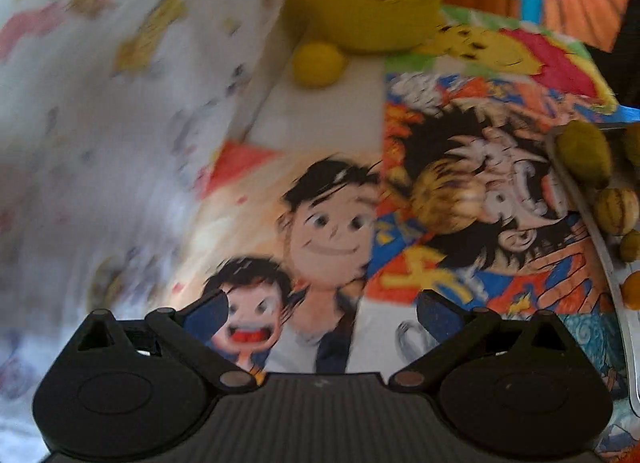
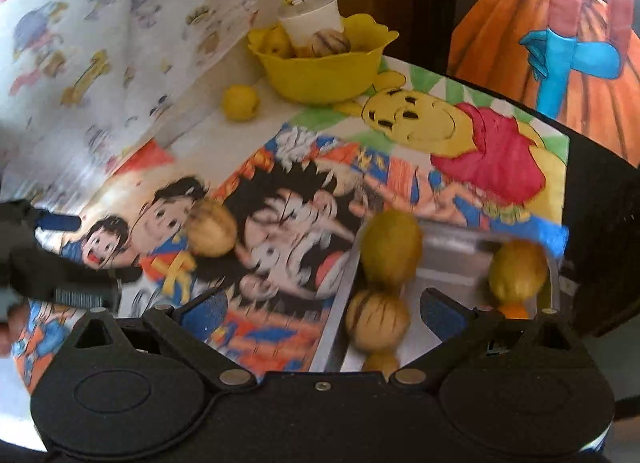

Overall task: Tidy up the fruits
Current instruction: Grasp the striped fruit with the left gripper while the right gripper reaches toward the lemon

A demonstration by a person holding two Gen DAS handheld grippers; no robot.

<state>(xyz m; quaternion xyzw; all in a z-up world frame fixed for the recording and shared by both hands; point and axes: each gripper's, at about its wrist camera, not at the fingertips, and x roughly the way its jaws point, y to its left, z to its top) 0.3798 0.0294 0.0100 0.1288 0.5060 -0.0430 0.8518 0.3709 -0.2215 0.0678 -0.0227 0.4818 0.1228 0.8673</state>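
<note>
- The step in hand looks like picking up the loose striped fruit point(image 1: 448, 199) that lies on the cartoon-print table cover point(image 1: 328, 231), right of centre in the left wrist view, and carrying it to the yellow bowl point(image 1: 372, 21) at the top of that frame.
- To do it well, I would square the left gripper point(image 1: 320, 315) on the fruit so one pad passes each side of its widest part, then close gently; it is round and would likely roll if nudged from one side.
- The left gripper's jaws stand wide apart with nothing between them. It hangs low over the cover, tilted forward, with the fruit ahead and to the right of its line.
- The left view is smeared, which suggests quick motion; slowing before contact would help.
- The right gripper point(image 2: 320, 313) also has its jaws spread and empty. It hangs over the near edge of the metal tray point(image 2: 336, 303) at the lower right of its frame.
- Inside the tray lie a green-yellow fruit point(image 2: 392, 251), a second striped fruit point(image 2: 378, 323) just below it, another yellowish fruit point(image 2: 518, 271) at the right wall, and a small orange one point(image 2: 516, 311) partly hidden.
- The bowl already holds several fruits, and a small yellow fruit point(image 2: 240, 102) sits on the table just to its left.
- In the right wrist view the left gripper shows as a dark shape at the left edge, near the loose fruit but apart from it.
</note>
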